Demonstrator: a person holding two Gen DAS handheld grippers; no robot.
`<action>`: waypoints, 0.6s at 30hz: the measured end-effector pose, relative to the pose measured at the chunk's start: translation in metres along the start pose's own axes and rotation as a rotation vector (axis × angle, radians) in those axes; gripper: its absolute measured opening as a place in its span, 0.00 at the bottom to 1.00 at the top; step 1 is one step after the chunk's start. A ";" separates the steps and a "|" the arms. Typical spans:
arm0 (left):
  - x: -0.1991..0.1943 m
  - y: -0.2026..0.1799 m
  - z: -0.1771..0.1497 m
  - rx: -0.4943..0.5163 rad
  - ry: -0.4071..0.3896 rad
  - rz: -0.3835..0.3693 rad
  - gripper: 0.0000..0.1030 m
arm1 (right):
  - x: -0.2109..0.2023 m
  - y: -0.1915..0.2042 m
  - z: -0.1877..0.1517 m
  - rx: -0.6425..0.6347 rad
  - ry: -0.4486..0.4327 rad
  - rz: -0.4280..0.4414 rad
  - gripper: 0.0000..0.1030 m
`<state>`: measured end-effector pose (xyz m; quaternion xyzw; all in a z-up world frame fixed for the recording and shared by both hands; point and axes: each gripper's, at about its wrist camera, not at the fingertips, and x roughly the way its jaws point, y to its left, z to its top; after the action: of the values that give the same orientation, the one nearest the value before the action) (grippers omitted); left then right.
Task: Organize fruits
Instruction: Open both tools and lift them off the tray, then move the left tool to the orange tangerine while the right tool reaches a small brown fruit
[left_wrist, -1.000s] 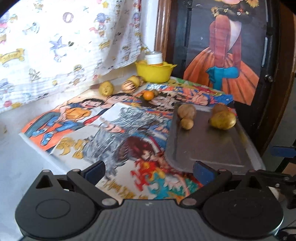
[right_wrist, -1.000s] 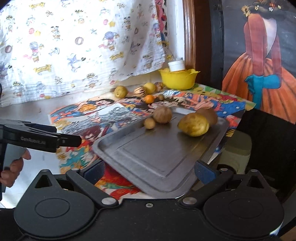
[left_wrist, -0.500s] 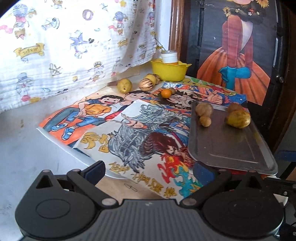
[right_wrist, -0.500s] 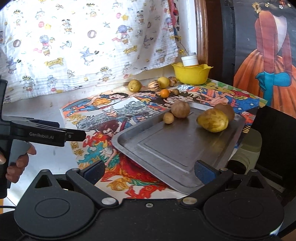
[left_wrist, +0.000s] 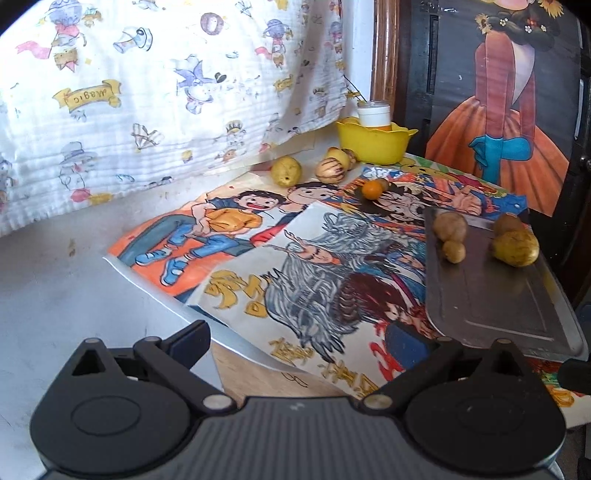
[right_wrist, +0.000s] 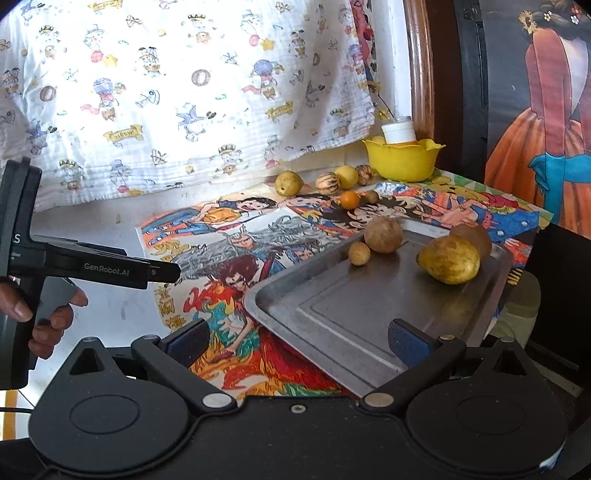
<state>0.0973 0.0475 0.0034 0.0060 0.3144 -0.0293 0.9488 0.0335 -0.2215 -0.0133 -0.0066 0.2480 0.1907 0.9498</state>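
Observation:
A grey metal tray (left_wrist: 491, 306) (right_wrist: 343, 314) lies on the right of the table and holds a large yellow fruit (right_wrist: 448, 259), a brown round fruit (right_wrist: 383, 235), a small tan fruit (right_wrist: 359, 253) and another brown fruit (right_wrist: 476, 236). Loose fruits lie at the back: a yellow one (left_wrist: 286, 171), a striped one (left_wrist: 330, 170) and a small orange one (left_wrist: 371, 189). My left gripper (left_wrist: 297, 341) is open and empty, well short of them. My right gripper (right_wrist: 299, 339) is open and empty over the tray's near edge.
A yellow bowl (left_wrist: 373, 142) with a white jar (left_wrist: 373, 114) stands at the back. Colourful cartoon posters (left_wrist: 258, 258) cover the table. A patterned cloth (left_wrist: 147, 92) hangs behind. A dark painted panel (left_wrist: 498, 92) stands at the right. The left gripper's body shows in the right wrist view (right_wrist: 92, 267).
Both grippers have pulled back and to the left, so the tray and fruits sit farther right and farther off. Both stayed open. No fruit has moved.

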 end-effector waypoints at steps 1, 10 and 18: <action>0.001 0.001 0.003 0.002 -0.002 0.006 1.00 | 0.001 0.000 0.003 -0.008 -0.002 -0.002 0.99; 0.017 0.004 0.050 0.059 -0.052 0.026 1.00 | 0.004 -0.013 0.072 -0.031 -0.028 -0.003 0.99; 0.054 0.001 0.091 0.092 -0.061 -0.040 1.00 | 0.030 -0.046 0.144 0.009 0.013 -0.006 0.99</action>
<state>0.1948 0.0426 0.0439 0.0423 0.2838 -0.0630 0.9559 0.1423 -0.2377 0.0949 -0.0042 0.2553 0.1865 0.9487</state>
